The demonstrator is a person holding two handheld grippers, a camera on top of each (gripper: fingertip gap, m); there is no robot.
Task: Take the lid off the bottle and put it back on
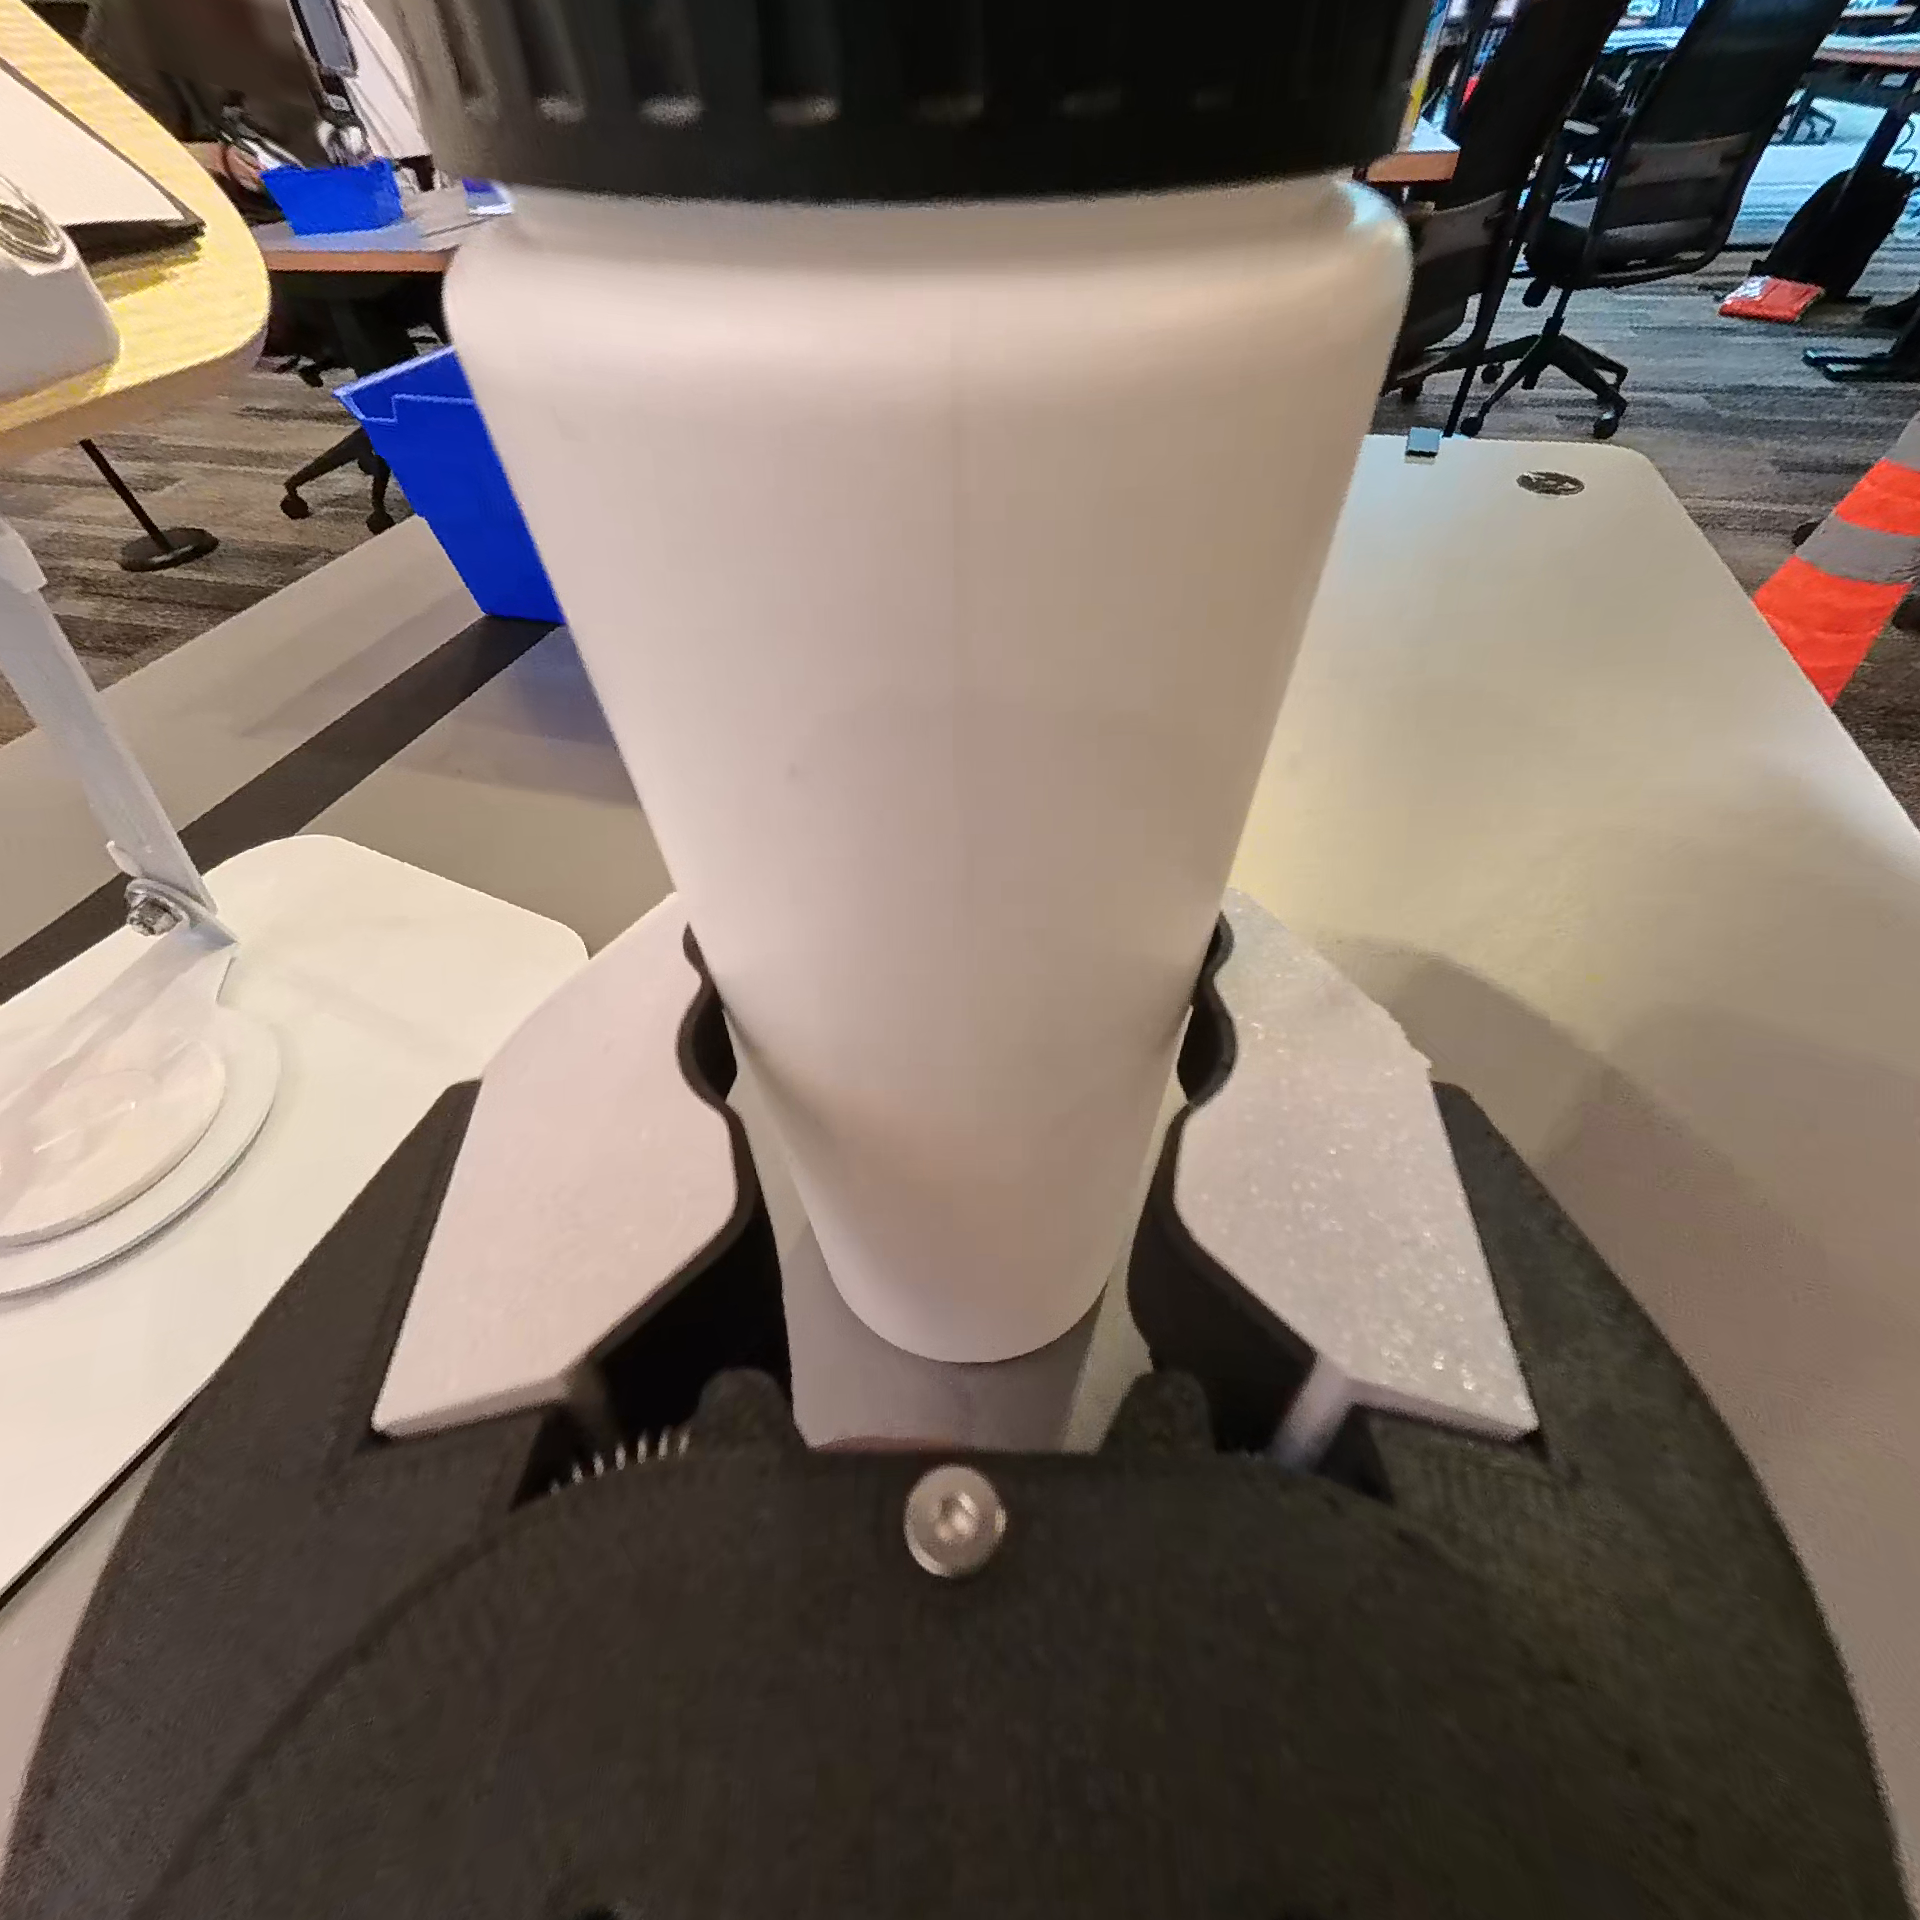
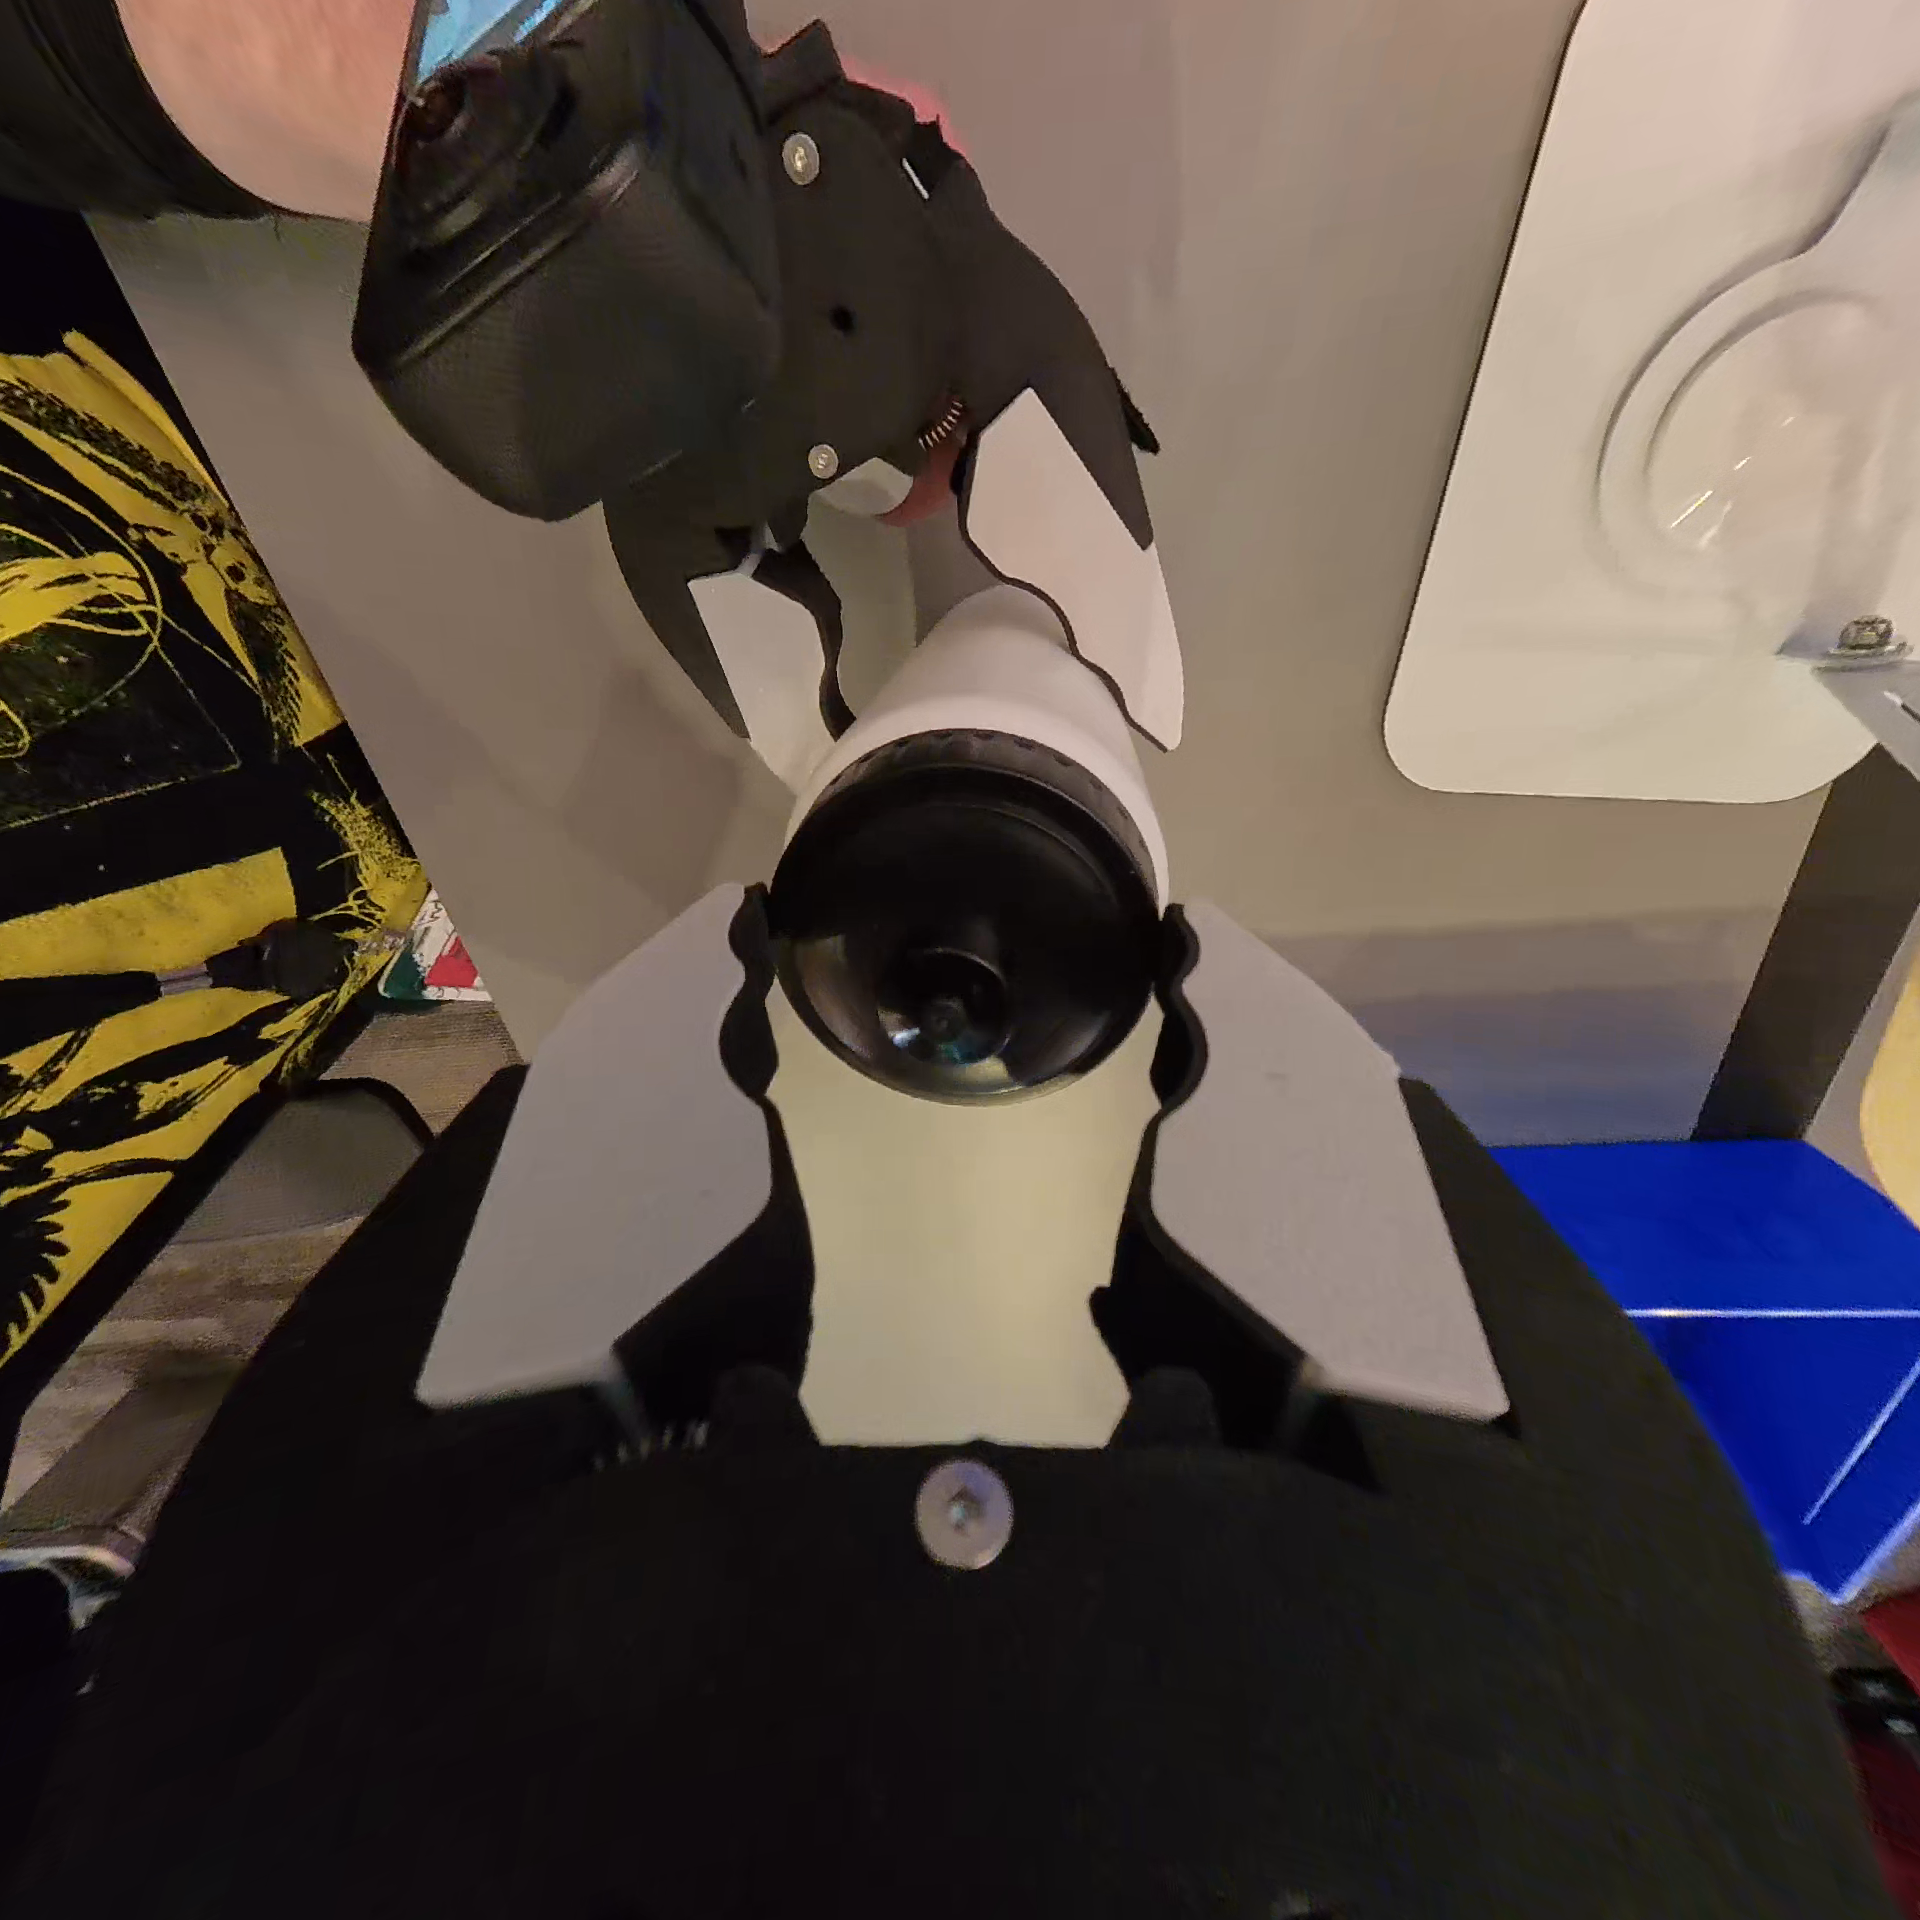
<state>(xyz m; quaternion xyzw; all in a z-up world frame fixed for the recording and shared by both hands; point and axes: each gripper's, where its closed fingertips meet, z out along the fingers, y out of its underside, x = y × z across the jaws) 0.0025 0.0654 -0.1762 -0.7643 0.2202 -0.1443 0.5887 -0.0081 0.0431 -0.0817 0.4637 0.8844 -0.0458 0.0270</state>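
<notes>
**Both hand-held grippers on the white bottle, lid on**

Black-edged white fingers of the left hand-held gripper (image 1: 961,1049) press against both sides of the white bottle (image 1: 935,727) low on its body, holding it upright just above the pale bench (image 1: 1558,779). Its black ribbed lid (image 1: 935,94) sits on the neck at the top of the left wrist view.

From above, the right hand-held gripper (image 2: 964,971) brackets that lid (image 2: 961,925) — its fingertips sit against the rim on either side, though whether they truly squeeze it I cannot tell. Below, the left hand-held gripper (image 2: 935,665) clasps the bottle (image 2: 987,675).

Farther out stand a white stand base (image 1: 208,1039) on the bench at the left, a blue bin (image 1: 457,488) behind the bottle, office chairs (image 1: 1558,239) and an orange cone (image 1: 1849,582) on the floor.
</notes>
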